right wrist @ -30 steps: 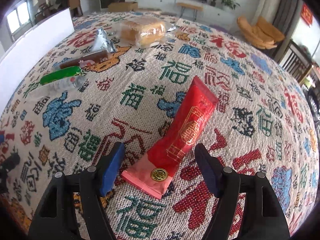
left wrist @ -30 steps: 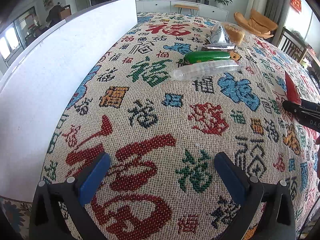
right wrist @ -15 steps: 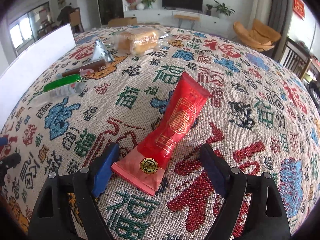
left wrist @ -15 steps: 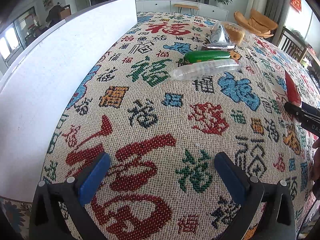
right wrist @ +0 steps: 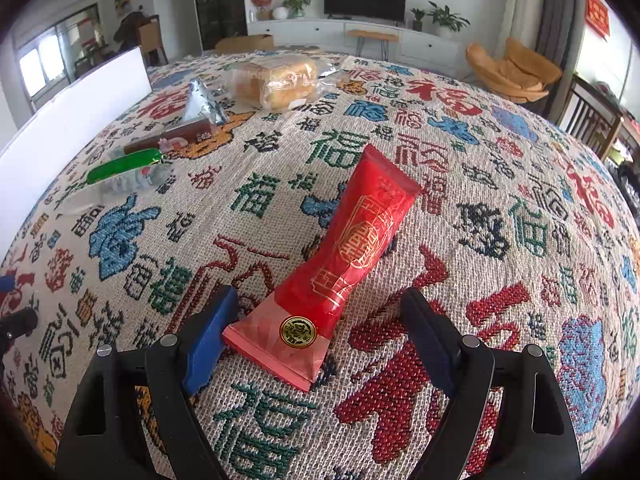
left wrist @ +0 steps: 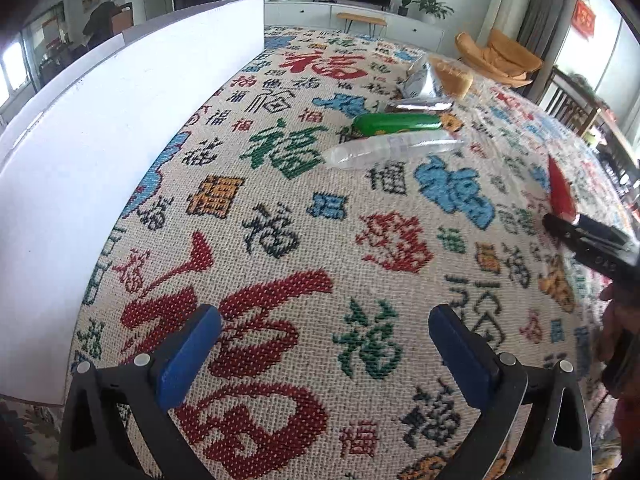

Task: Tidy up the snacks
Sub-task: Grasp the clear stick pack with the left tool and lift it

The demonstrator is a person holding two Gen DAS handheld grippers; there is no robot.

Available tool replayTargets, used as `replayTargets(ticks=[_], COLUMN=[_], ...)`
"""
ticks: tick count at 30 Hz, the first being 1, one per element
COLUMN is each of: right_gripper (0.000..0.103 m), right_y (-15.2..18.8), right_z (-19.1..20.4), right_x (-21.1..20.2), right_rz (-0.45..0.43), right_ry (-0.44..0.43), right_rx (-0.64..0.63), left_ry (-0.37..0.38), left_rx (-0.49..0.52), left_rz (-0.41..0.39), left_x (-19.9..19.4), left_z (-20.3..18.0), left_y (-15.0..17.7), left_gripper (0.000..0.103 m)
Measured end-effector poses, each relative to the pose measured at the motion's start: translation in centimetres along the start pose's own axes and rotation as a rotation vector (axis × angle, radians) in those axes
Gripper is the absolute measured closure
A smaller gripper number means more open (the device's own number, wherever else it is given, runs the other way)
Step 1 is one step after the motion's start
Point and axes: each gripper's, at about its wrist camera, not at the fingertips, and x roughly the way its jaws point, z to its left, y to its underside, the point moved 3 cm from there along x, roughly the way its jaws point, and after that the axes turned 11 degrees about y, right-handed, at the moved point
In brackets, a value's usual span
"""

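Left to right: the left gripper (left wrist: 324,344) hangs open over bare patterned woven cloth (left wrist: 280,216). The right gripper (right wrist: 316,336), jaws just widened, straddles the long red foil snack packet (right wrist: 352,256), pads seemingly clear; contents hidden.

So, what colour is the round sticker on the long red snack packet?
Gold with dark markings; the round sticker on the long red snack packet shows best in the right wrist view.

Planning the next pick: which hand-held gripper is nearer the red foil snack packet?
Right hand-held gripper: its open jaws straddle the red foil snack packet. Left hand-held gripper hovers over bare cloth, well away.
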Motion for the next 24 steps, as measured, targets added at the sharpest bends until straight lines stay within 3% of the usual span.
replayTargets(ticks=[3,9,12,14,16,19,24], right_gripper=[0.018,0.017,0.017,0.017,0.017,0.017,0.017], right_y=[0.0,-0.2,-0.1,-0.1,-0.1,-0.1,-0.1], right_z=[0.0,0.0,0.0,0.0,0.0,0.0,0.0], right_x=[0.0,0.2,0.1,0.1,0.1,0.1,0.1], right_rz=[0.000,0.000,0.000,0.000,0.000,0.000,0.000], right_ry=[0.000,0.000,0.000,0.000,0.000,0.000,0.000], right_rx=[0.000,0.001,0.001,0.001,0.001,0.002,0.001], left_ry=[0.131,0.050,0.045,0.039,0.029,0.123,0.170], left_rx=[-0.007,0.259,0.285,0.271,0.279,0.266,0.263], left_rz=[0.006,0.059,0.109,0.160,0.150,0.162,0.212], left_x=[-0.1,2.4,5.0,6.7,7.0,6.2,3.2], left_z=[0.1,-2.3,-2.5,-2.1,-2.1,-2.6,-4.4], left_y=[-1.9,-7.8,-9.7,-10.3,-10.5,-9.7,-4.2], left_gripper=[0.000,0.007,0.024,0.046,0.058,0.076,0.083])
